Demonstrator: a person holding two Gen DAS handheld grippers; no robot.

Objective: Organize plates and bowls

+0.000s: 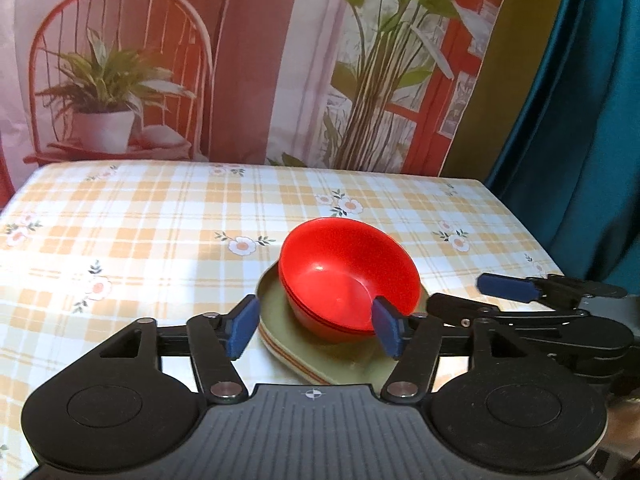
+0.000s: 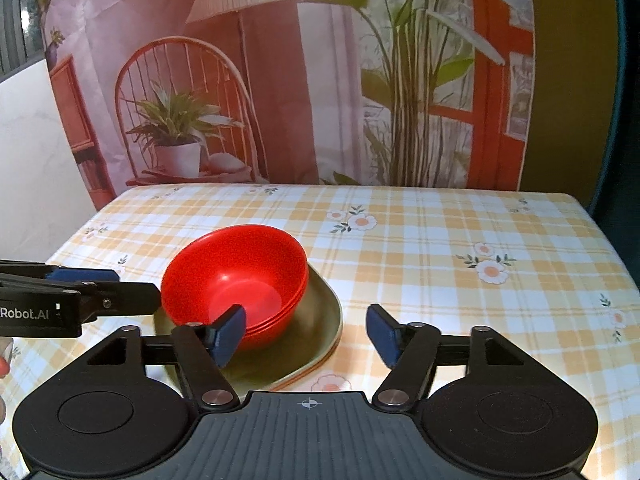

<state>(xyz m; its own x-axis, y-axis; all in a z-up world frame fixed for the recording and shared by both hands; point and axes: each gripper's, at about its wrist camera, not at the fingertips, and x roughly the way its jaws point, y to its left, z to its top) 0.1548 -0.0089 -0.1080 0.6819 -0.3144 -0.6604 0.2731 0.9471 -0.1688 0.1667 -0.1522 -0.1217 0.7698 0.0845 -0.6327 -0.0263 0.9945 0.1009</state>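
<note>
Your left claw [image 1: 316, 326] and right claw [image 2: 306, 334] both stand open and hold nothing; the red bowls [image 1: 348, 276] on the green plate [image 1: 344, 364] sit between them, equally near each.

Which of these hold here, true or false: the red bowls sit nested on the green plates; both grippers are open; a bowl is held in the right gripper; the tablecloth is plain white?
1. The red bowls sit nested on the green plates. True.
2. The left gripper and right gripper are open. True.
3. The right gripper holds a bowl. False: nothing is pressed between its fingers.
4. The tablecloth is plain white. False: yellow checks with flowers.
</note>
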